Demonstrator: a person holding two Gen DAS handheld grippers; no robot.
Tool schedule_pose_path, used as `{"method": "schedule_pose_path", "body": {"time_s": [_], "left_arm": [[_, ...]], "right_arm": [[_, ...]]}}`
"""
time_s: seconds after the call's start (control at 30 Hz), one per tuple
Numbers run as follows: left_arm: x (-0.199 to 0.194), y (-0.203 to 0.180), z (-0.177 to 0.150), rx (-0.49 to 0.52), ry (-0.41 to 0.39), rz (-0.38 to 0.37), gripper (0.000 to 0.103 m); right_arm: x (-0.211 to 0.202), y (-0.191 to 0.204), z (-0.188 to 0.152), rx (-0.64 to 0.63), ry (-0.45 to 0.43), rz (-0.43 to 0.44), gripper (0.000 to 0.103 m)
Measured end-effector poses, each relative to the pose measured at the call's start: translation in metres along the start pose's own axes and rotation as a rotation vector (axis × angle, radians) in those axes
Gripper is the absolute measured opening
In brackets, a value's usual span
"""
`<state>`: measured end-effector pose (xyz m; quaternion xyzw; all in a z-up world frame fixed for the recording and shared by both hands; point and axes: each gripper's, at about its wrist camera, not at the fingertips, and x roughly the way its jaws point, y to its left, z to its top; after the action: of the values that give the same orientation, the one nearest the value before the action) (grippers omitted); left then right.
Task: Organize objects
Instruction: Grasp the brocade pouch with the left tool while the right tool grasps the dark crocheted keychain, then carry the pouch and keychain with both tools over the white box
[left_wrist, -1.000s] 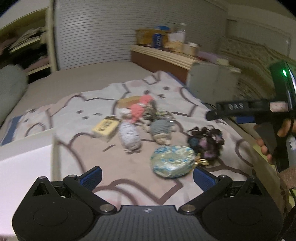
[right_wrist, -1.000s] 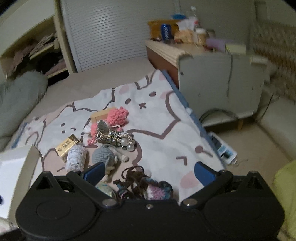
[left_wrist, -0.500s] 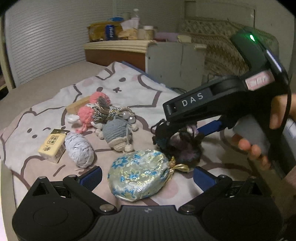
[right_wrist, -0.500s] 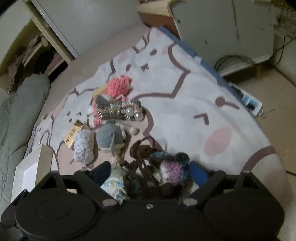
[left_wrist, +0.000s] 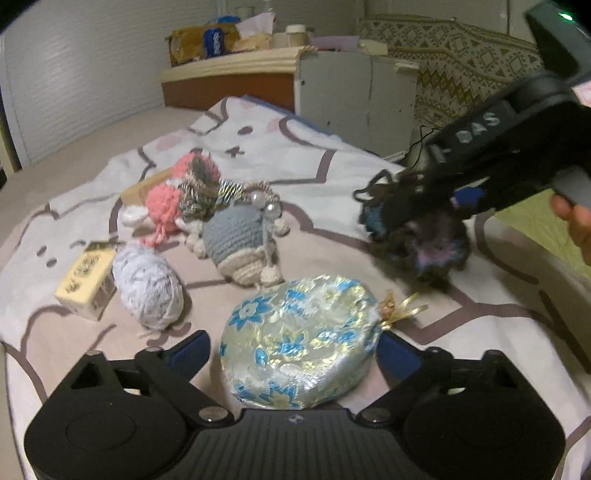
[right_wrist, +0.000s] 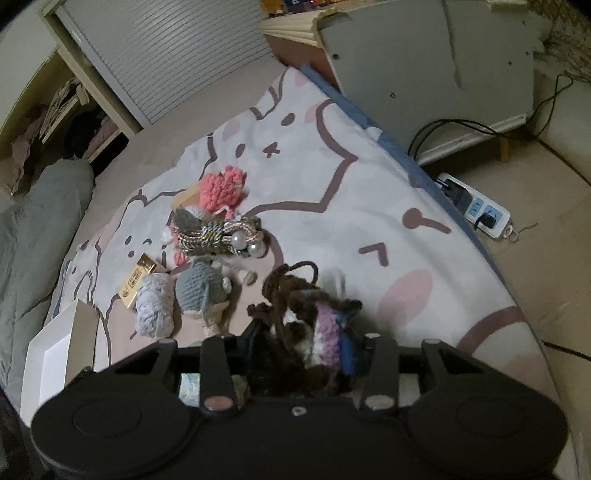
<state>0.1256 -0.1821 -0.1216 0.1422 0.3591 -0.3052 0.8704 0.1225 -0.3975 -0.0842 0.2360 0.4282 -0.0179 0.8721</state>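
Dark brown crochet pouch, purple and blue patches, loose yarn loop on top. It lies on the cat-print blanket near the blanket's right-hand border and sits between the jaws of the right gripper. Those jaws have just been closing and now stand drawn in tight on the pouch; the left wrist view, blurred there, shows the same gripper bearing down on the dark bundle.

Brocade pouch, blue and gold flowers, gold tie at its mouth: on the blanket directly between the jaws of the left gripper. Those jaws have just been closing a little but are wide apart, blue pads at either flank. I cannot tell whether the pads touch the cloth yet.

Step in hand, as I judge it: pick both pouches to sort them. For the right, lift straight up so the trailing loop clears the grey crochet figure. For the left, centre on the pouch body rather than the tie, then close; the filling looks soft and will likely give, so expect the jaws to sink in.

Neighbours: white yarn ball and small cream box lie just left of the brocade pouch, apart from it. Pink crochet piece and braided pearl trinket sit farther back in a cluster.

Room: blanket beyond the cluster is bare. The bed edge runs close on the right, with a power strip on the floor below. White open box stands at lower left, a likely destination.
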Motion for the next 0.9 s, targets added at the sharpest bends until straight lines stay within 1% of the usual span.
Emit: {"method": "schedule_pose_path", "body": {"time_s": [0.13, 0.17, 0.23, 0.43, 0.53, 0.67, 0.8, 0.9], "left_arm": [[0.007, 0.007, -0.002, -0.056, 0.001, -0.031, 0.095], [0.008, 0.008, -0.002, -0.067, 0.000, -0.040, 0.093], [0.009, 0.009, -0.002, -0.083, 0.000, -0.055, 0.086], [0.005, 0.006, -0.001, -0.089, -0.013, -0.026, 0.077], [-0.002, 0.006, 0.001, -0.095, -0.028, -0.016, 0.075], [-0.014, 0.006, 0.005, -0.101, -0.055, 0.008, 0.073], [-0.033, 0.010, 0.011, -0.126, -0.096, 0.024, 0.073], [-0.050, 0.012, 0.016, -0.140, -0.131, 0.043, 0.073]], "right_arm": [[0.006, 0.002, -0.001, -0.013, 0.023, 0.000, 0.042], [0.007, 0.003, -0.002, -0.020, 0.027, -0.002, 0.042], [0.008, 0.004, -0.003, -0.030, 0.031, -0.005, 0.042], [0.005, 0.002, -0.003, -0.014, 0.023, 0.003, 0.042], [0.000, 0.003, -0.004, -0.015, 0.004, 0.003, 0.042], [-0.011, 0.005, -0.003, -0.012, -0.034, 0.014, 0.042], [-0.024, 0.009, -0.003, -0.030, -0.079, 0.010, 0.042], [-0.034, 0.013, -0.004, -0.032, -0.109, 0.024, 0.042]]}}
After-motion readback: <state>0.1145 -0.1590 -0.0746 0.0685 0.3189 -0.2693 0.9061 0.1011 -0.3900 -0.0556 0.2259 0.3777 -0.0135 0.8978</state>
